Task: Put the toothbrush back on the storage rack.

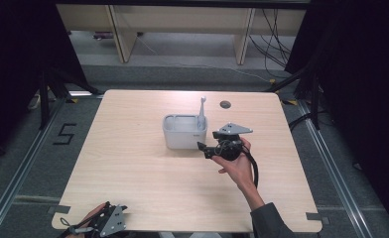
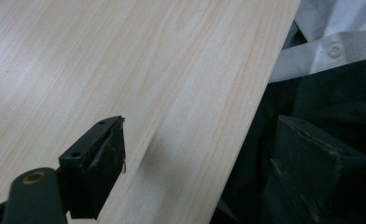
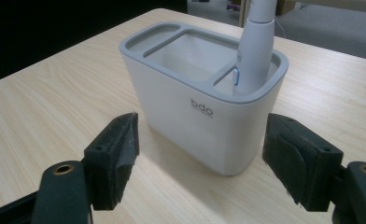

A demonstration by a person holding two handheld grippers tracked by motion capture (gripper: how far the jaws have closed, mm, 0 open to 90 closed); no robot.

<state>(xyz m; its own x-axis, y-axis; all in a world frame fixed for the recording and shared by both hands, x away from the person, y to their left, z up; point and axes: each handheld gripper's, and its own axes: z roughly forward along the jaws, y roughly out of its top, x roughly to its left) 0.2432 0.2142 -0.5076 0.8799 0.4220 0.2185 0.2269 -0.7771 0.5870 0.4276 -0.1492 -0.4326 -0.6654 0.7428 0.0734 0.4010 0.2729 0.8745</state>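
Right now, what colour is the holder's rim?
Grey, on a white holder; the rim shows best in the right gripper view.

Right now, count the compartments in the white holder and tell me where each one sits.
3. In the holder, seen from the right gripper view: a narrow slot at the far left end, a large middle section, and a small one at the right end holding the toothbrush.

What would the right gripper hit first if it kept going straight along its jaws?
Most likely the white toothbrush holder: it stands dead ahead of the open right gripper, its near corner between the jaws, not yet touched. The toothbrush stands behind, in its end compartment.
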